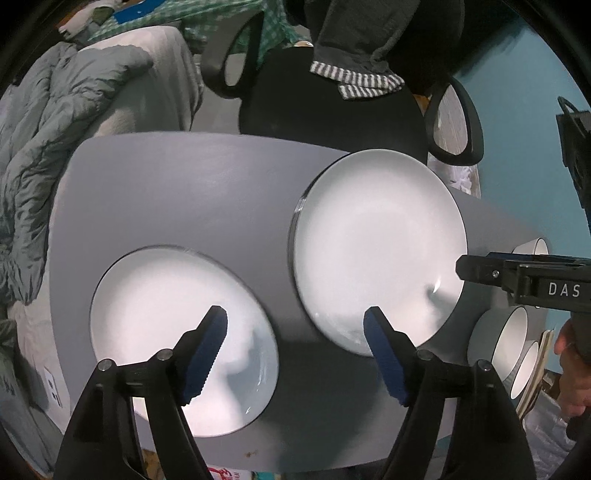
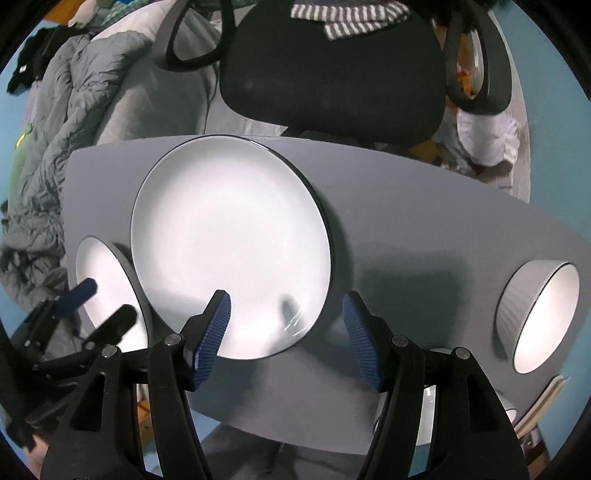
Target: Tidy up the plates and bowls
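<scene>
Two white plates lie flat on the grey table [image 1: 177, 184], and both glare so hard under the light that their surfaces are washed out. In the left wrist view the smaller plate [image 1: 166, 314] sits at about 7 o'clock, partly covered by the left gripper [image 1: 295, 328], whose blue pads stand wide apart over bare tabletop with nothing between them. The larger plate [image 1: 376, 251] lies at 3 o'clock of centre, apart from the smaller one. Three bowls crowd the table's right end: two [image 1: 513, 343] overlap at 4 o'clock and a third [image 1: 535, 247] is mostly hidden behind the right gripper [image 1: 460, 267], which reaches in from the right edge side-on over the larger plate's rim. A hand [image 1: 572, 373] is cut off at that edge.

The right wrist view shows that gripper's own blue fingers spread open and empty, one over the larger plate's near rim, the other over bare table. Only one ribbed bowl [image 2: 535, 314] is plain here, at 3 o'clock; the others are largely hidden behind the fingers. The smaller plate is squeezed to the 9 o'clock edge.

Beyond the table stand a black office chair [image 2: 332, 74] with a striped cloth [image 2: 351, 18] over it, a rumpled grey quilt [image 1: 55, 147] at 10 o'clock, and teal floor [image 1: 517, 129].
</scene>
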A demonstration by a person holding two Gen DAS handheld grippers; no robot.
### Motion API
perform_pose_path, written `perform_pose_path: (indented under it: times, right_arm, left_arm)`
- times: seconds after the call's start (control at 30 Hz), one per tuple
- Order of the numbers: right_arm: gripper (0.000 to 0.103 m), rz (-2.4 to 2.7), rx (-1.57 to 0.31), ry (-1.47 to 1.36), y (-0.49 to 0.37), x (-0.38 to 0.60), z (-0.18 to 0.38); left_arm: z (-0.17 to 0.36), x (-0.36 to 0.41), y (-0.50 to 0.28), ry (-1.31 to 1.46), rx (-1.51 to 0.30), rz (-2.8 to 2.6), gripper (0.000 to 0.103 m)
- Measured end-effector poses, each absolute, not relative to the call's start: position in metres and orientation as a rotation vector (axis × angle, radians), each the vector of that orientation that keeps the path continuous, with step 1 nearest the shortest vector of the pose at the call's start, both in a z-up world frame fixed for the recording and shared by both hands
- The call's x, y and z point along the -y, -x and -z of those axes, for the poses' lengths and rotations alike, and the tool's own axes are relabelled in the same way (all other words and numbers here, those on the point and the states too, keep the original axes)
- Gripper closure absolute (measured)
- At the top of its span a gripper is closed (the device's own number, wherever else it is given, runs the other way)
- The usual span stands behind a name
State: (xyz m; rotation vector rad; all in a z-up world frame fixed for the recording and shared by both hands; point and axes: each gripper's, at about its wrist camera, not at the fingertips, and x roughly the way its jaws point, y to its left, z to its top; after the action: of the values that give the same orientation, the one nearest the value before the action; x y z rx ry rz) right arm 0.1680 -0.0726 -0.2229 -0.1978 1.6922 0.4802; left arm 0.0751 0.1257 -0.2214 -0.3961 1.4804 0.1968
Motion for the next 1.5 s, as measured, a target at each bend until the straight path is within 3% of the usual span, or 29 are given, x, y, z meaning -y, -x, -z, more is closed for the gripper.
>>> perform_pose_path:
  times: [0.13, 0.23, 0.6, 1.17, 1.5]
  right_arm:
    - [0.037, -0.531, -1.643, 0.267, -0.159, 0.067, 0.214]
    - [0.033, -0.574, -1.611, 0.332, -0.152, 0.059, 0.208]
    - [0.03, -0.781, -1.528, 0.533, -0.114, -0.005, 0.191]
    - [0.03, -0.999, -1.483, 0.799, -0.082, -0.126, 0.232]
    - [0.03, -0.983, -1.553, 0.775, -0.089, -0.153, 0.269]
  left_arm:
    - [0.211, -0.135, -0.056, 0.402, -1.464, -0.244, 0.025]
    - [0.206, -0.143, -0.039, 0.407, -1.445, -0.278, 0.018]
    - [0.205, -0.197, 0.026, 0.557, -1.427, -0.402, 0.018]
    - [0.241, -0.27, 0.111, 0.854, -1.364, -0.607, 0.018]
    - [0.271, -0.285, 0.116, 0.965, -1.338, -0.625, 0.018]
